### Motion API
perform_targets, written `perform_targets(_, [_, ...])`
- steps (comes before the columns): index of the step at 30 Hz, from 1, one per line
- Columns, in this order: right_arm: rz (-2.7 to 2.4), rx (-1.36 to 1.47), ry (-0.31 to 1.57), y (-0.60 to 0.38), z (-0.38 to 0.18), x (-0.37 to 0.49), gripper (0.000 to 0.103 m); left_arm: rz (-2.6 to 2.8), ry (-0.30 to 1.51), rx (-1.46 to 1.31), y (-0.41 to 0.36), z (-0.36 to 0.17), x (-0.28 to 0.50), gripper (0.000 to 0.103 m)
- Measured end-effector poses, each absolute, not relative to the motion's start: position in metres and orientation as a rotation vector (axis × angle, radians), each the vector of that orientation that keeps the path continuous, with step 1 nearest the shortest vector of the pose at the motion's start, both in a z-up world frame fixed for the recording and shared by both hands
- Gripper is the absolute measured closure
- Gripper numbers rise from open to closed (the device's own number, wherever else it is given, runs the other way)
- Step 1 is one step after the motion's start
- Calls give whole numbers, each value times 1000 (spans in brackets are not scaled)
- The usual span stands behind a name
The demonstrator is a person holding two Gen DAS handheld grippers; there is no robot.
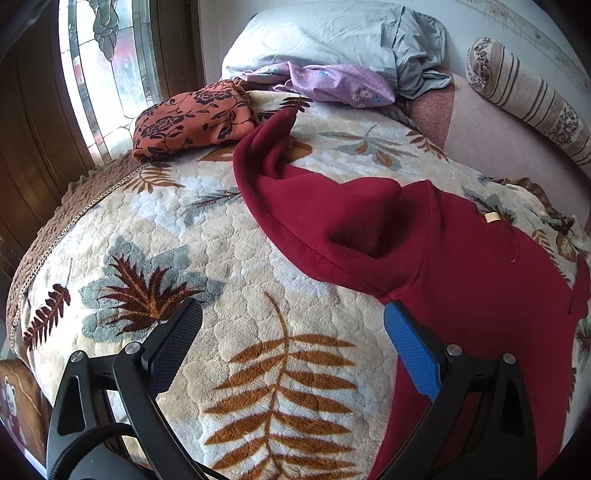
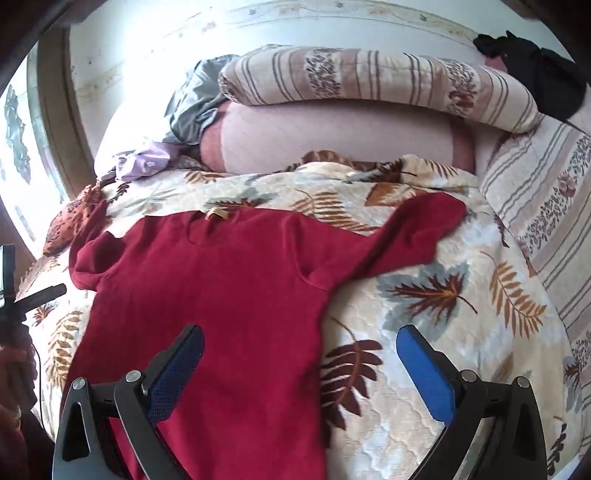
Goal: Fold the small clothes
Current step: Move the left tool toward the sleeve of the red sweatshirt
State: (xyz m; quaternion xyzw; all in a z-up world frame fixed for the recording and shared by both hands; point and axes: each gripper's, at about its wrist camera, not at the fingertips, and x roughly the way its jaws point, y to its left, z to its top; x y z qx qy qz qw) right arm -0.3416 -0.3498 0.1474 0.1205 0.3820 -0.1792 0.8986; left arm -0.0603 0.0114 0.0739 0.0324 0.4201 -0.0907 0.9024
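A dark red long-sleeved top (image 2: 221, 288) lies flat on the leaf-patterned blanket (image 2: 443, 369), its neck label (image 2: 218, 213) at the far side. One sleeve (image 2: 417, 225) reaches out to the upper right. In the left wrist view the other sleeve (image 1: 273, 173) runs away toward the upper left, partly bunched. My left gripper (image 1: 291, 308) is open above bare blanket, its blue finger (image 1: 410, 350) right at the top's (image 1: 461, 277) side edge. My right gripper (image 2: 300, 332) is open over the top's right side edge, with one finger above the red cloth and the other above the blanket.
An orange floral cloth (image 1: 192, 118), a purple floral cloth (image 1: 332, 83) and a pale blue pillow (image 1: 332, 33) lie at the head of the bed. A striped bolster (image 2: 369, 77) and a black garment (image 2: 535, 55) sit along the wall. The bed edge (image 1: 55, 229) and a window (image 1: 107, 55) are at the left.
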Motion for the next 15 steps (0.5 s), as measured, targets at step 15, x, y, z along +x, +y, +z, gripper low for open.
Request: perform_targets(15, [-386, 196, 786, -302, 158, -296, 0, -263, 780, 136, -10, 102, -101, 3])
